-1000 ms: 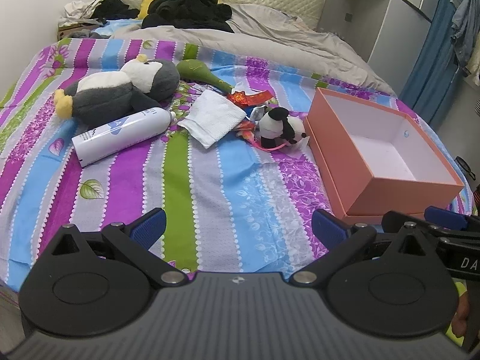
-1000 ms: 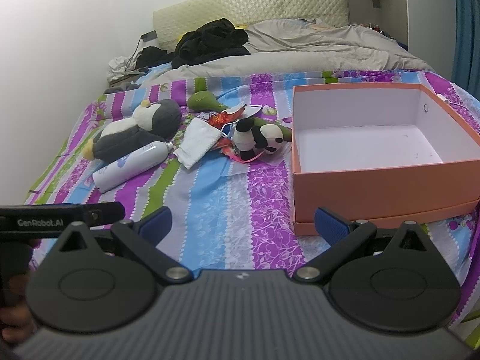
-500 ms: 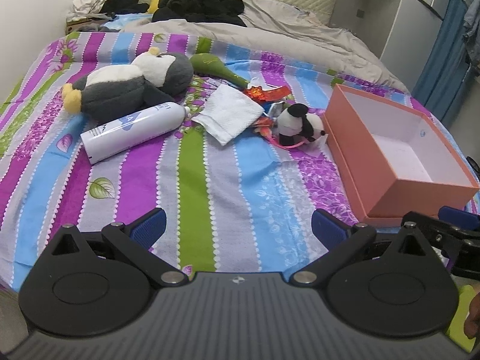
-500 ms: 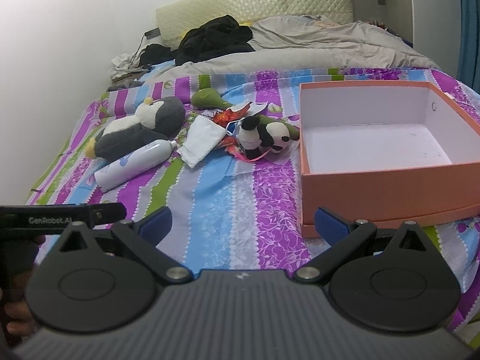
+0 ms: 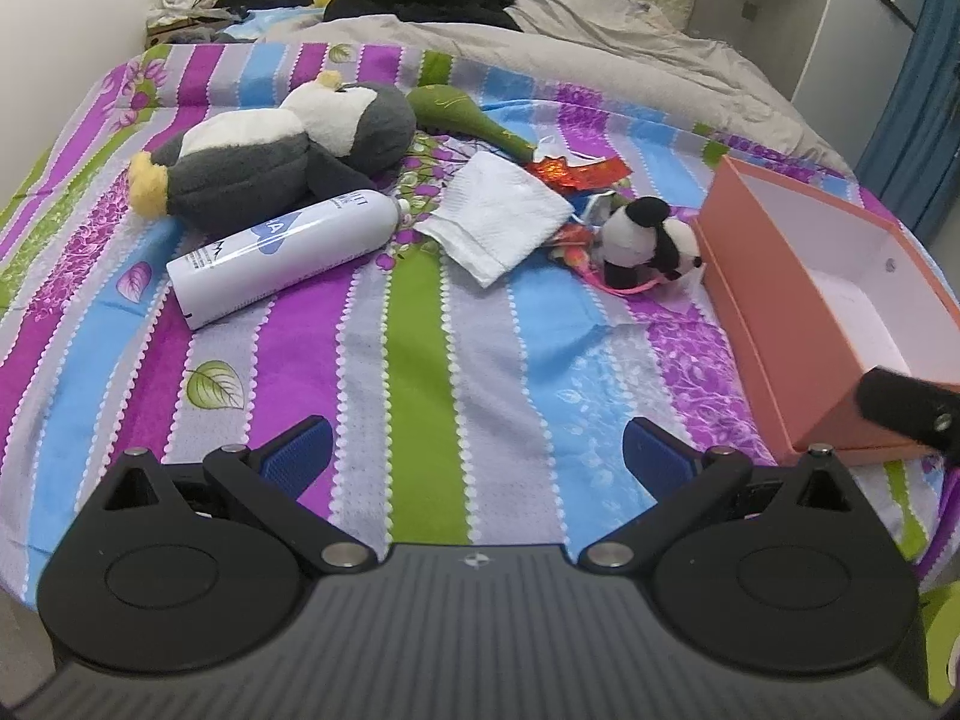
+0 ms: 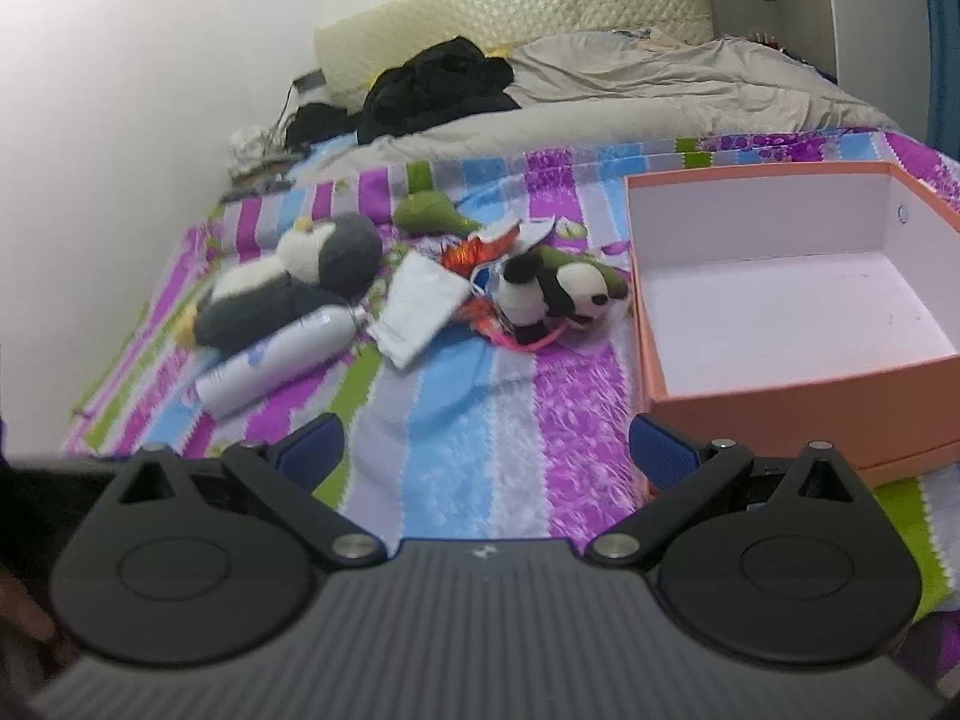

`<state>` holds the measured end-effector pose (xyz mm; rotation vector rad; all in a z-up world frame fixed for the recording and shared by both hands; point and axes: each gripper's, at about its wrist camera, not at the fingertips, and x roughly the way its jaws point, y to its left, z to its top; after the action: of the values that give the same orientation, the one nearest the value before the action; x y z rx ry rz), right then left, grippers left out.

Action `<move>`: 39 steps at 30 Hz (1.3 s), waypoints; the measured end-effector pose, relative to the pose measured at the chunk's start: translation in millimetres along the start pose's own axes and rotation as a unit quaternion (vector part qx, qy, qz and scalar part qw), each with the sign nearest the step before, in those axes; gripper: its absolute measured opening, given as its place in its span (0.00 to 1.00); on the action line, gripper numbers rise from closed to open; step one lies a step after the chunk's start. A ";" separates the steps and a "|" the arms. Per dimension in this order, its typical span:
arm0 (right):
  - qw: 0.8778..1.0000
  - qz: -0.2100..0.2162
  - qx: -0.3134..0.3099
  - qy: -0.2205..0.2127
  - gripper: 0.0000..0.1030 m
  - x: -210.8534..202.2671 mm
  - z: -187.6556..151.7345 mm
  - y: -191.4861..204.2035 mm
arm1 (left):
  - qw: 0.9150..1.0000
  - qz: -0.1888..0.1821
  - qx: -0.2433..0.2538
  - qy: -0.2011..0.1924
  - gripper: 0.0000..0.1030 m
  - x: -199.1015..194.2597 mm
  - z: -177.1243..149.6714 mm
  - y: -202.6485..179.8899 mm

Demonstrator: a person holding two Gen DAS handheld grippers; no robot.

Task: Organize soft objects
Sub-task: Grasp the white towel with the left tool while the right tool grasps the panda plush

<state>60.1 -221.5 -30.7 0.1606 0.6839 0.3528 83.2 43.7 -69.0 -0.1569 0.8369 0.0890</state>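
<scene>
Left tool [image 5: 474,450]: wide open, holds nothing.
Right tool [image 6: 486,447]: wide open, holds nothing.
Panda toy [image 5: 651,240]: just beside the orange box [image 5: 774,312], on the bed; looks soft, light, squashy. Pinch its round body.
Penguin toy [image 5: 276,162]: far from the box, bigger. Grab its middle.

Even, soft indoor light; left view sharp, right view motion-blurred w/ fisheye edge warp, dark corners.

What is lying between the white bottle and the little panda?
A folded white cloth lies between the bottle and the panda, clearest in the left wrist view.
</scene>
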 end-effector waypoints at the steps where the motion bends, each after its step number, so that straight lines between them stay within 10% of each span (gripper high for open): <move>1: 1.000 0.002 0.003 -0.001 1.00 1.9 2.7 0.0 | 1.000 0.000 -0.001 0.000 1.00 3.1 1.7 1.7; 20: 0.999 -0.010 -0.032 0.018 1.00 96.3 43.5 18.9 | 1.000 -0.014 -0.017 -0.005 1.00 105.3 39.8 19.5; 28: 0.999 -0.024 -0.023 -0.008 0.78 147.7 63.0 11.4 | 0.999 -0.033 -0.035 -0.009 1.00 157.1 57.4 24.4; 39: 0.998 -0.058 -0.019 -0.023 0.64 212.3 75.7 -7.6 | 0.997 -0.057 -0.059 -0.008 0.66 216.5 68.8 25.9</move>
<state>263.4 -152.3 -99.7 0.0919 0.6376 0.2508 274.3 84.8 -187.6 -0.3141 0.8052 0.0315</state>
